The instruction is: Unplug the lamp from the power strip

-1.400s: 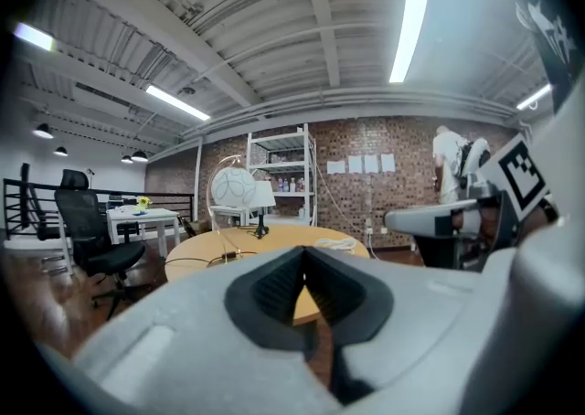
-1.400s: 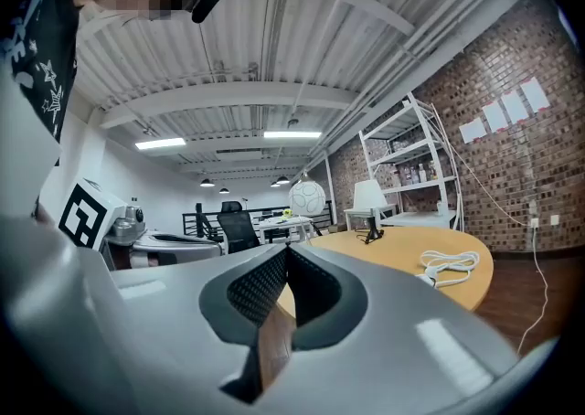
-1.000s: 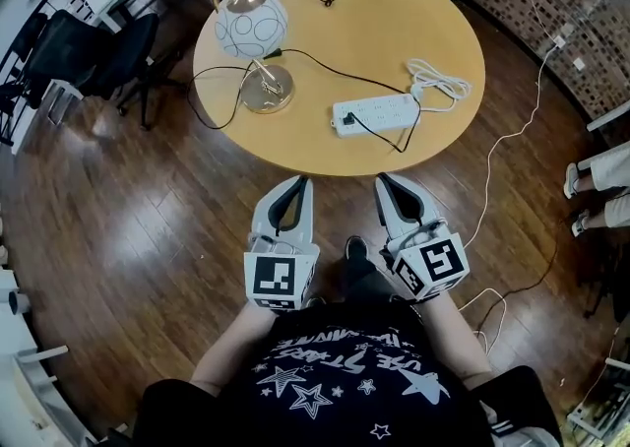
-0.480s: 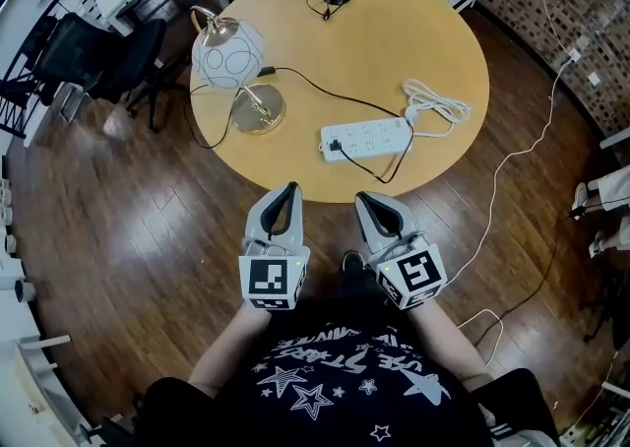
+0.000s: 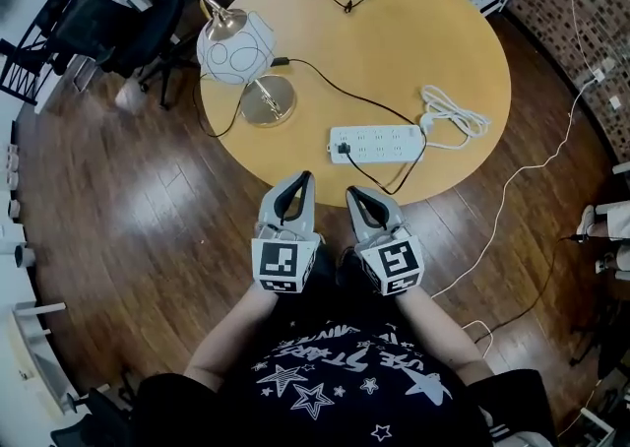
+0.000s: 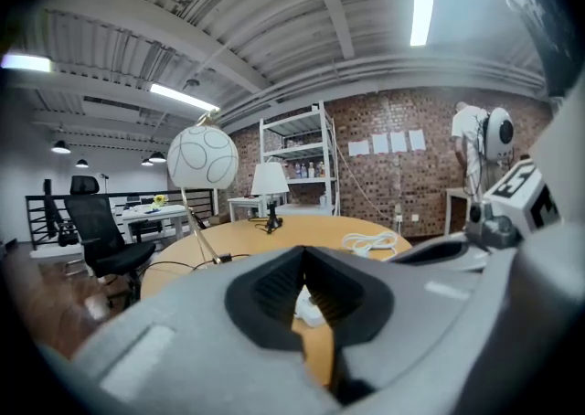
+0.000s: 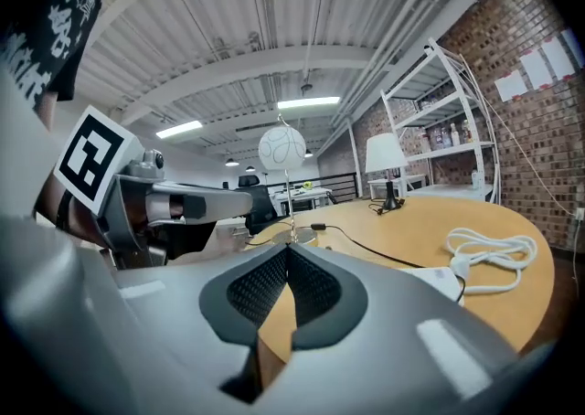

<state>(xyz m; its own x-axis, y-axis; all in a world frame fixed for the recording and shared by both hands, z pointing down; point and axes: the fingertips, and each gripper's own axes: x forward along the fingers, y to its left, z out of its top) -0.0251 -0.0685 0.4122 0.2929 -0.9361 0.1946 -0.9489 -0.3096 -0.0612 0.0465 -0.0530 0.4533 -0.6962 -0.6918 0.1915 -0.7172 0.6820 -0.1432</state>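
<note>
Head view: a white power strip (image 5: 377, 144) is seen lying on the round wooden table (image 5: 433, 31), close to its near edge. The lamp's black plug (image 5: 344, 150) is seated in the strip's left end. From that plug a black cord (image 5: 325, 79) is led away, left of the strip and farther off, to the globe-shaded lamp (image 5: 236, 46). The strip's own white cable (image 5: 455, 115) is coiled just beyond its right end.

The left gripper (image 5: 298, 182) and right gripper (image 5: 352, 195) are held side by side on the person's side of the strip, off the table edge and apart from the plug. The right gripper is placed nearest the plug end.

In each gripper view the jaws are clenched, tips met, with nothing grasped between them.
</note>
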